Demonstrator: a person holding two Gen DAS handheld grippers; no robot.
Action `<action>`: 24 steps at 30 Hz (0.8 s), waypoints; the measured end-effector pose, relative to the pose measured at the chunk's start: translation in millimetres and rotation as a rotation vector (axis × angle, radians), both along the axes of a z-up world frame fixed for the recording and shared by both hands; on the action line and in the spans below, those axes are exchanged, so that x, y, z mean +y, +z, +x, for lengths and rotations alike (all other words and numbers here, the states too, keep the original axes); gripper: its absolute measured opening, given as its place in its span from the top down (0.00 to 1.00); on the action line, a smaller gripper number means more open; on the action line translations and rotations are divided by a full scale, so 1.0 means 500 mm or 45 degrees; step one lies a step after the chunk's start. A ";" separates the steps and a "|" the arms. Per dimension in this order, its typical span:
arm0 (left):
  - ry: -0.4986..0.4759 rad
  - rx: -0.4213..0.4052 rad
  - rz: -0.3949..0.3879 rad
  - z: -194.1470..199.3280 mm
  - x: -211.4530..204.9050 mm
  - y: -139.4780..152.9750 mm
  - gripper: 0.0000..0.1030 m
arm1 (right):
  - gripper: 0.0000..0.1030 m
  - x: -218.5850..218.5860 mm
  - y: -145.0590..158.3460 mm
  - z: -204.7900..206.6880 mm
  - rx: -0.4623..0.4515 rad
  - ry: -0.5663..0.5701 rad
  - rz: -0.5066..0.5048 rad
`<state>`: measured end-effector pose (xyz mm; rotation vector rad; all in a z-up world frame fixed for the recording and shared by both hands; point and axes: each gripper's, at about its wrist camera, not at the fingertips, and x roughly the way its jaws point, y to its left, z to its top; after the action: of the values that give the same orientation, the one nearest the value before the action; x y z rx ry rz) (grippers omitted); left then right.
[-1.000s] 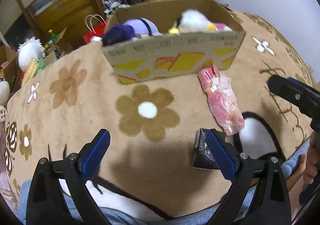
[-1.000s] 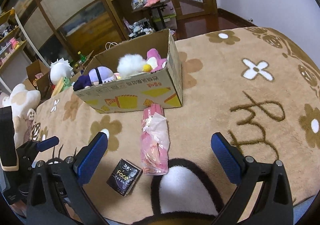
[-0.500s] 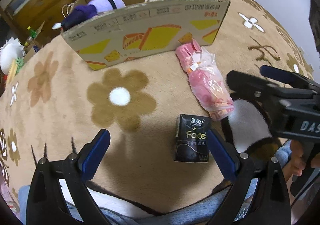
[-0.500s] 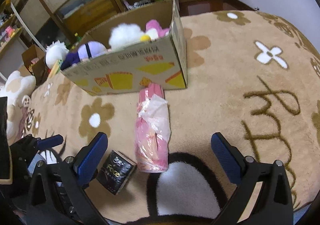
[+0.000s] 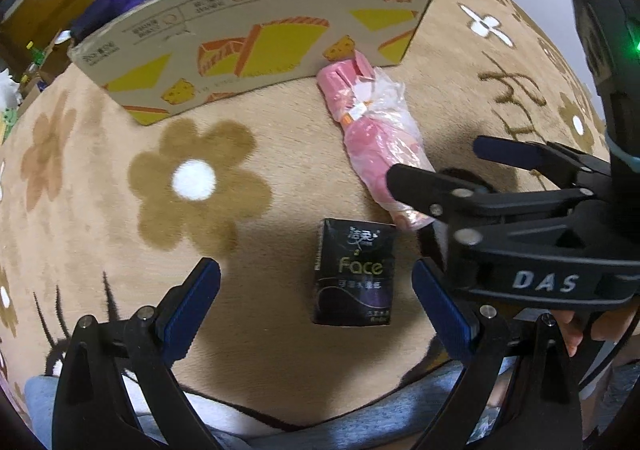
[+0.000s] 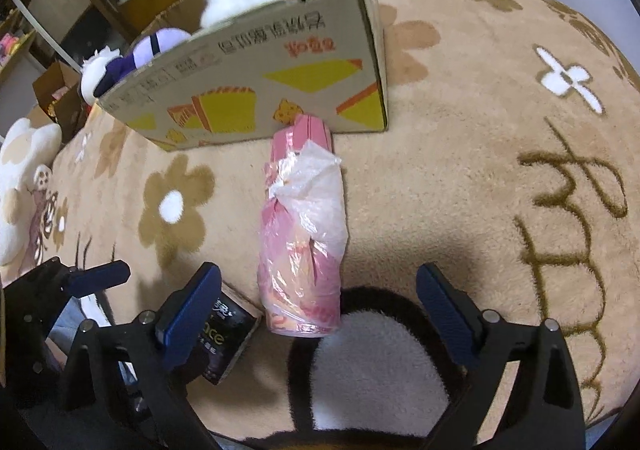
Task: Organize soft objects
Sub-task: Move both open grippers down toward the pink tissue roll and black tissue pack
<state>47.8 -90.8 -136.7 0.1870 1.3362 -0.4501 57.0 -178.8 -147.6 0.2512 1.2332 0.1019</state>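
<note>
Both tongs gape apart: left tongs [image 5: 316, 292] frame a black "Face" tissue pack [image 5: 354, 272], right tongs [image 6: 318, 298] marked "DAS".

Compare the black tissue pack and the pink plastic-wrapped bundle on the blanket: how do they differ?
The black tissue pack is a short, flat box with "Face" printed on it; the pink bundle is long, rounded and wrapped in loose crinkled plastic. The pack lies apart from the cardboard box; the bundle's far end reaches its wall. Both lie ungrasped on the blanket.

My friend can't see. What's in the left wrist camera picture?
An open left claw hovers around a small black tissue pack on a tan flowered blanket. Beyond lie a pink plastic-wrapped bundle and a cardboard box of plush toys.
</note>
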 end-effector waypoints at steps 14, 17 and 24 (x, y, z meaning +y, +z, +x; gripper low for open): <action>-0.014 0.081 -0.017 0.012 -0.029 -0.026 0.07 | 0.07 0.006 -0.043 0.019 0.082 0.011 0.010; -0.027 0.089 -0.009 0.009 -0.034 -0.029 0.07 | 0.07 0.009 -0.046 0.020 0.085 0.017 0.005; -0.038 0.108 0.031 0.009 -0.059 -0.043 0.07 | 0.07 0.011 -0.049 0.021 0.088 0.015 0.007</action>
<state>52.1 -120.5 -158.3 0.2104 1.4241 -0.4712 67.3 -173.2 -172.1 0.2539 1.3031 0.1078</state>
